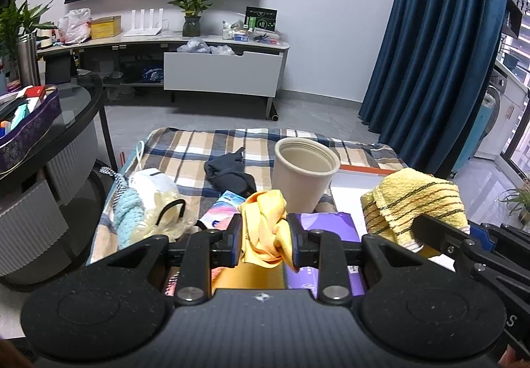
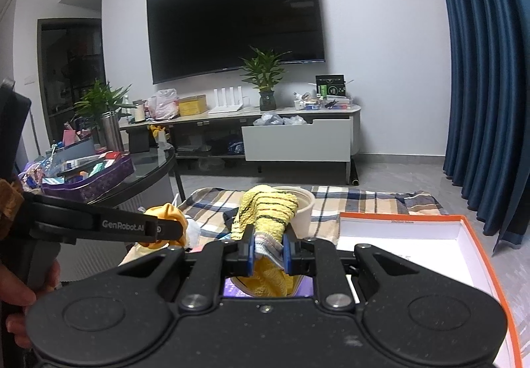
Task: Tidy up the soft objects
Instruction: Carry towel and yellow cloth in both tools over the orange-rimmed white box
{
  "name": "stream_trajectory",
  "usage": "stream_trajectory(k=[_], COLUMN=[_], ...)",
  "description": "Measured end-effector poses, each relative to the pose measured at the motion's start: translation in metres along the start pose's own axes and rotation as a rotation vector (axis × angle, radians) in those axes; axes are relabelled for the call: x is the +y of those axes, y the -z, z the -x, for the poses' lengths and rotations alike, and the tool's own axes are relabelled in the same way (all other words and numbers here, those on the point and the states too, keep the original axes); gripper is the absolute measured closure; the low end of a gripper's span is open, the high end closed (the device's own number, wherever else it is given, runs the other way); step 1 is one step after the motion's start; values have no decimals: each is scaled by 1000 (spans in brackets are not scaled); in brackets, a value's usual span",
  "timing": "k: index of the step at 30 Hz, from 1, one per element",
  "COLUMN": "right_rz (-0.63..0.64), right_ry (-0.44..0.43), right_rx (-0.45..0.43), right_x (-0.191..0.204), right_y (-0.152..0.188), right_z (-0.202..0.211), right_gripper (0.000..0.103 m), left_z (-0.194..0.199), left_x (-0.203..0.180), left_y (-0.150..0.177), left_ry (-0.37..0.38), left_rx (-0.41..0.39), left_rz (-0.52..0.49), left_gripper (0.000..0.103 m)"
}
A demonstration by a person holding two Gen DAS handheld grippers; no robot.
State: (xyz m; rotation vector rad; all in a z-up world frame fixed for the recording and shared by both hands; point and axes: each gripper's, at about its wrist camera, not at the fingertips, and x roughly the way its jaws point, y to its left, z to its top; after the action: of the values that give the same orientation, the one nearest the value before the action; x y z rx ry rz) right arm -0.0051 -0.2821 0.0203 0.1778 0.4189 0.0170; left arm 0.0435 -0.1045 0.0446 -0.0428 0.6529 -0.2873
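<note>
1. Currently, two soft cloths are held above a low surface covered by a plaid blanket (image 1: 185,149), one in each hand-held gripper

2. A bunched orange-yellow cloth (image 1: 265,229) is pinched in the left gripper (image 1: 265,235); its jaws are clenched on a crumpled wad, with loose folds spilling above and below the pads

3. A yellow striped towel (image 2: 265,212) is clamped in the right gripper (image 2: 267,253) near its pale hem; the rest of the towel is draped forward in front of the jaws

4. Both cloths are judged light, limp and easily crushed: no damage is to be expected from a firm pinch, but sagging and swinging are likely, and a thin fold could slip out of the pads

5. A thick bunch or a doubled edge is judged the safest place to be gripped, as is done now

6. A beige cup (image 1: 303,174) is seen standing open on the blanket just beyond the cloths, and an orange-rimmed white box (image 2: 470,235) is seen lying open to the right; either may be meant as a container, which cannot be told

7. Other soft items are left on the blanket: a dark garment (image 1: 228,172) and a light blue knitted piece (image 1: 127,212)
</note>
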Motion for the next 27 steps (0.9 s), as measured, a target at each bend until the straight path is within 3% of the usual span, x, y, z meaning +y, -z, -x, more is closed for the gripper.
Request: stream_trajectory(k=[27], right_rz=[-67], right_ry=[91], right_rx=[-1], right_x=[-51], right_y=[7], right_z=[8], right_gripper=[83], left_z=[-27], left_x=[-45], left_y=[-1], left_ry=[55], left_rx=[34], left_rz=[-62], left_gripper=[74])
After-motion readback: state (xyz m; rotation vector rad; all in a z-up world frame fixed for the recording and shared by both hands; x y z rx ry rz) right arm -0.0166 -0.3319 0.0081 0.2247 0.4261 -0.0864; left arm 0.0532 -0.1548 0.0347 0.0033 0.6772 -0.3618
